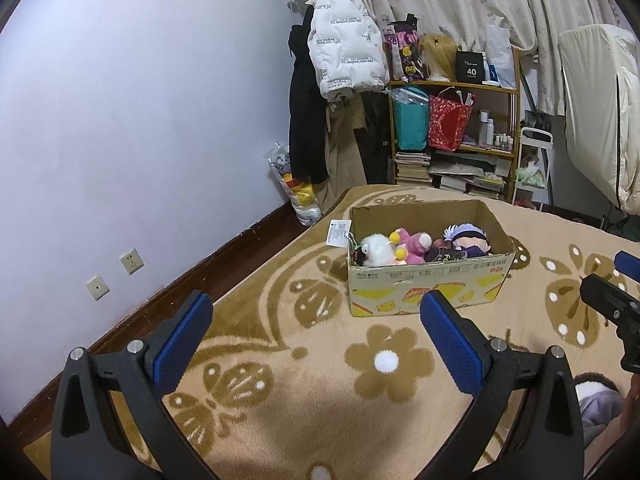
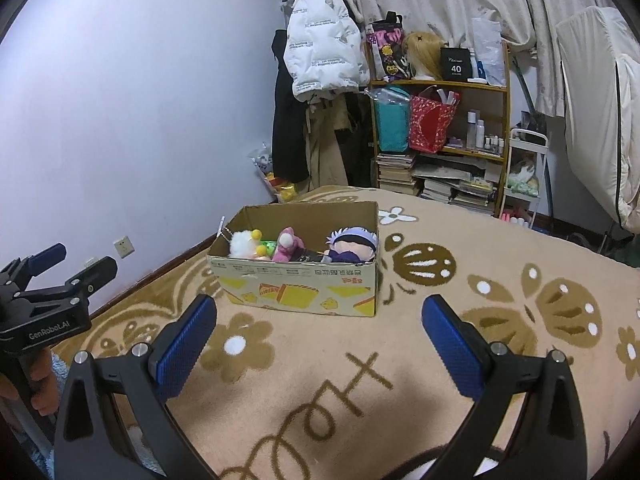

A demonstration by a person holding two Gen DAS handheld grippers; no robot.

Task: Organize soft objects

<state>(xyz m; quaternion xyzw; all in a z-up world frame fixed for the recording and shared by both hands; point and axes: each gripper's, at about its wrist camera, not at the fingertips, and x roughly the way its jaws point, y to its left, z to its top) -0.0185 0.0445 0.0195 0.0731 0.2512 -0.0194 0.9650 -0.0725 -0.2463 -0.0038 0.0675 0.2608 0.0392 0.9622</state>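
Note:
An open cardboard box (image 1: 424,286) (image 2: 296,286) stands on a beige flowered blanket. Inside lie a white fluffy toy (image 1: 376,250) (image 2: 242,243), a pink plush (image 1: 416,246) (image 2: 287,243) and a doll with pale hair and dark clothes (image 1: 468,240) (image 2: 352,244). My left gripper (image 1: 316,312) is open and empty, in front of the box and short of it. My right gripper (image 2: 320,316) is open and empty, also in front of the box. Each gripper shows at the edge of the other's view: the right one in the left wrist view (image 1: 612,300), the left one in the right wrist view (image 2: 56,280).
The blanket (image 1: 320,392) (image 2: 480,360) covers a bed. A wall (image 1: 120,120) with sockets runs along the left. Behind the bed stand a coat rack with a white jacket (image 1: 344,36), a crowded shelf (image 1: 452,120) and a hanging duvet (image 1: 600,112).

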